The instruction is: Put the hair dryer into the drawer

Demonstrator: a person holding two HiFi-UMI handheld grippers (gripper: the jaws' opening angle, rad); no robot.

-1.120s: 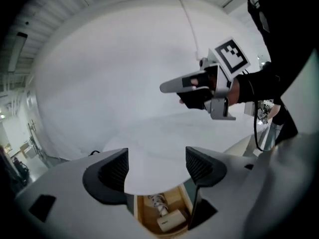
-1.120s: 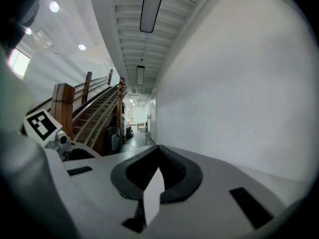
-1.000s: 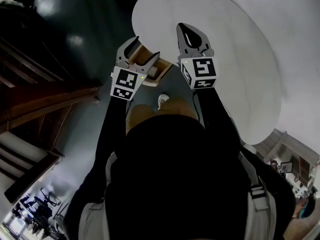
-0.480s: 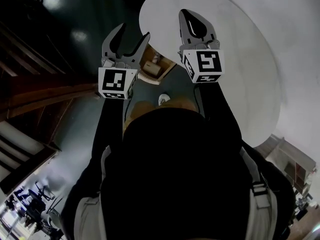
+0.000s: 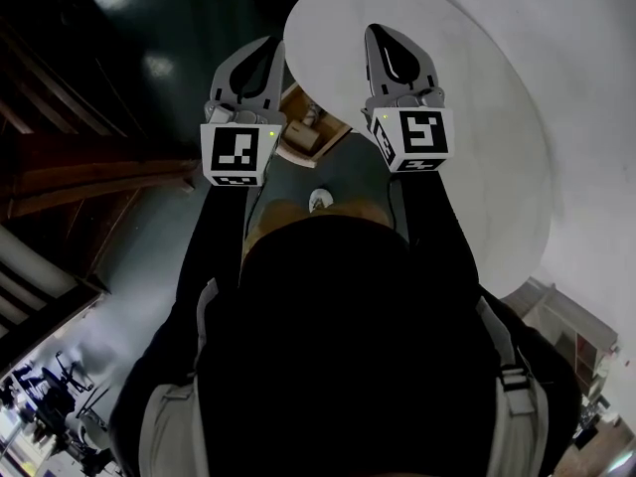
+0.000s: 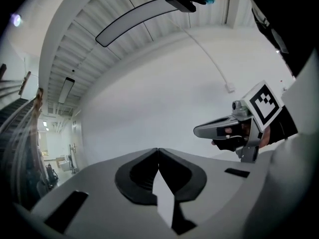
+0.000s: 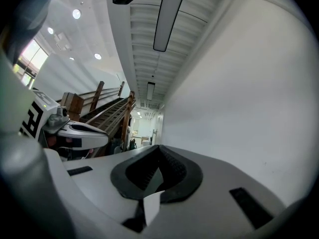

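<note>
Fingers (image 6: 139, 173) of both your left gripper (image 5: 264, 48) and right gripper (image 5: 378, 38) meet tip to tip on nothing, raised level beside the white table (image 5: 477, 117), likely because the hair dryer, which I cannot make out, already lies in the wooden drawer (image 5: 296, 147) below.

This is looking like the open hall of a large workplace or lab building, not a home: a ribbed white ceiling (image 7: 142, 49) is running overhead with long strip lights (image 7: 167, 14) hanging from it, a wooden staircase (image 7: 112, 108) is climbing one side (round spotlights (image 7: 76, 14) are shining above), and a glossy dark floor (image 5: 169, 38) is reflecting lamps beside a tall bare white wall (image 7: 239, 98).
</note>
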